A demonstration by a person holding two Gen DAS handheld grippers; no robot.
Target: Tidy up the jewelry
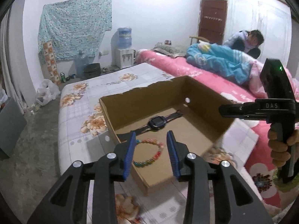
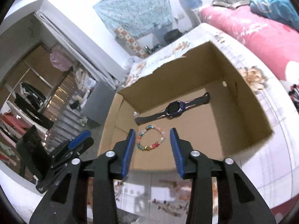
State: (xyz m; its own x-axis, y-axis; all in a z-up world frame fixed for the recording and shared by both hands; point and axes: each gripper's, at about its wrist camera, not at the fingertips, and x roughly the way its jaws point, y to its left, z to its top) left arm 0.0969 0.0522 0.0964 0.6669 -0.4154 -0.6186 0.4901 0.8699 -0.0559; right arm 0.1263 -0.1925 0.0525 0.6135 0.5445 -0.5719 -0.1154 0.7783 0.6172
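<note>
An open cardboard box (image 1: 203, 100) sits on a bed covered with a flower-print sheet (image 1: 115, 82), and inside it, on the bare floor of the box, lie a bead bracelet (image 1: 149, 152) of mixed colours and a dark wristwatch (image 1: 156, 123) with its strap stretched flat. In the left wrist view the left gripper (image 1: 151, 138) hangs over the near wall of the box with its blue-padded jaws parted and nothing gripped; the bracelet shows in the gap between them but lies below on the box floor, apart from both pads, and the watch lies just beyond the bracelet, further into the box. In the right wrist view the right gripper (image 2: 152, 135) likewise stands with jaws released and empty, and the bracelet (image 2: 151, 138) again appears framed between its two fingers, resting on the cardboard underneath rather than touching either pad, with the watch (image 2: 173, 108) lying just beyond it towards the far wall of the box (image 2: 248, 100). The left gripper (image 2: 81, 138) shows at the lower left of that view, outside the box's left wall. The right gripper's handle, held in a hand (image 1: 280, 145), shows at the right edge of the left wrist view, beside the box. A pink quilt (image 1: 201, 72) and a blue blanket (image 1: 218, 59) lie on the bed beyond, where a person (image 1: 244, 41) sits near a white wardrobe (image 1: 261, 18).
</note>
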